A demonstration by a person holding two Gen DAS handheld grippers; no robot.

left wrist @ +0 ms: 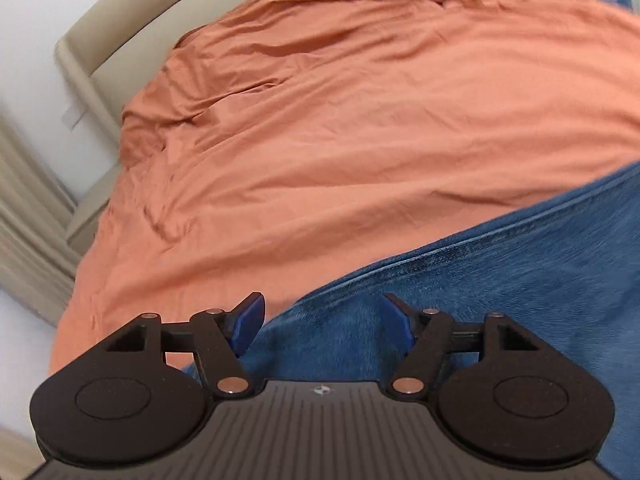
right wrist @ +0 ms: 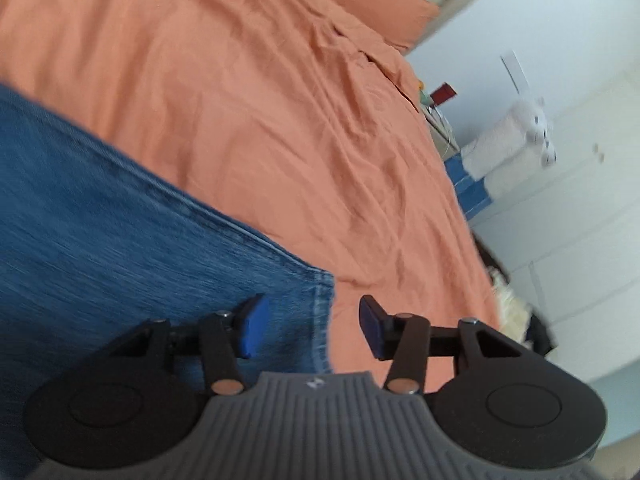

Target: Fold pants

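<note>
Blue denim pants lie flat on an orange bedsheet. In the left wrist view my left gripper is open, hovering over the pants near their long seam edge, with nothing between its blue pads. In the right wrist view the pants fill the left side, and a hemmed end lies below my right gripper. That gripper is open and empty, its left pad over the denim and its right pad over the sheet.
A beige bed frame and white wall border the bed at the left. An orange pillow lies at the bed's head. Past the right bed edge stand a cluttered nightstand, stacked white and blue items and white cupboard doors.
</note>
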